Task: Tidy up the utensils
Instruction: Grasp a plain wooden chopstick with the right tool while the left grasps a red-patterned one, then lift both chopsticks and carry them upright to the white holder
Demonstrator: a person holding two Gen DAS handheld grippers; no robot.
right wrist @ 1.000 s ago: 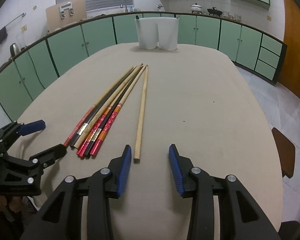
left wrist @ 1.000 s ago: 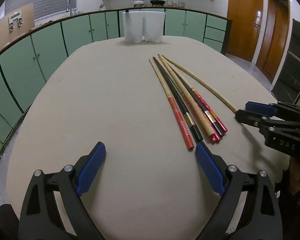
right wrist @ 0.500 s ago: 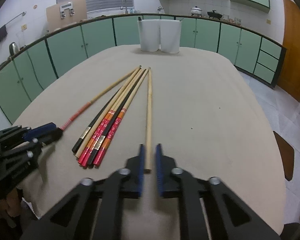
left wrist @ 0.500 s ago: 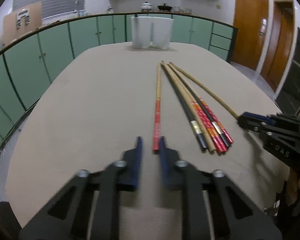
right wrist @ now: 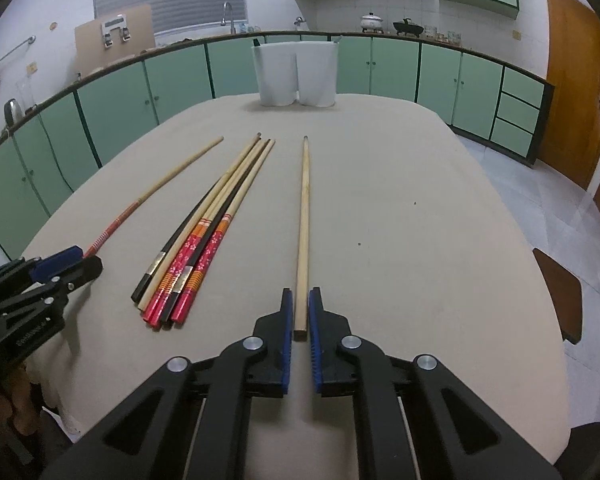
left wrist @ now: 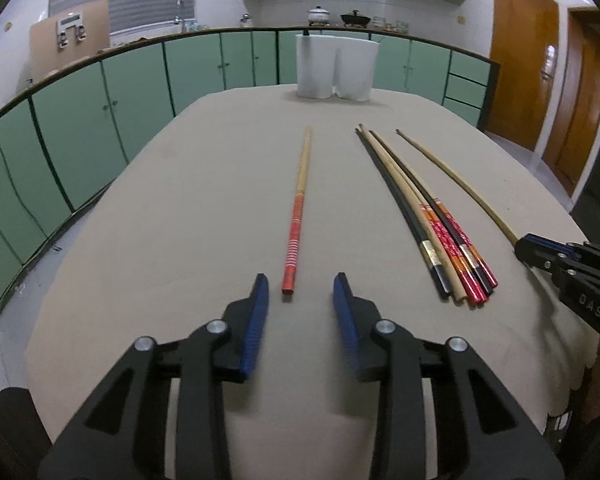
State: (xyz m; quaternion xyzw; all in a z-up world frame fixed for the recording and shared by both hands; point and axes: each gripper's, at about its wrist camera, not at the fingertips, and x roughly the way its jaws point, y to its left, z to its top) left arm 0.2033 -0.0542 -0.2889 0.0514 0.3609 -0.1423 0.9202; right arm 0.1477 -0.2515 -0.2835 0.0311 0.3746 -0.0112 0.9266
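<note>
Green kitchen cabinets ring the beige table [left wrist: 160, 240]. Since a second ago, both claws have each drawn one chopstick out of the bundle [right wrist: 188, 256]. Tilted downward, the left gripper [left wrist: 300, 296] is reopening just behind the freed red-banded chopstick [left wrist: 296, 220]; the right gripper [right wrist: 298, 312] pinches the plain wooden chopstick [right wrist: 303, 220].

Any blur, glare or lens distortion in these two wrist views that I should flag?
Left wrist view: sharp, strong fisheye bending the cabinets, dark vignette at the corners, no glare on the table. Right wrist view: equally sharp, same barrel curve, soft even light, faint shadow beside the chopstick bundle.
</note>
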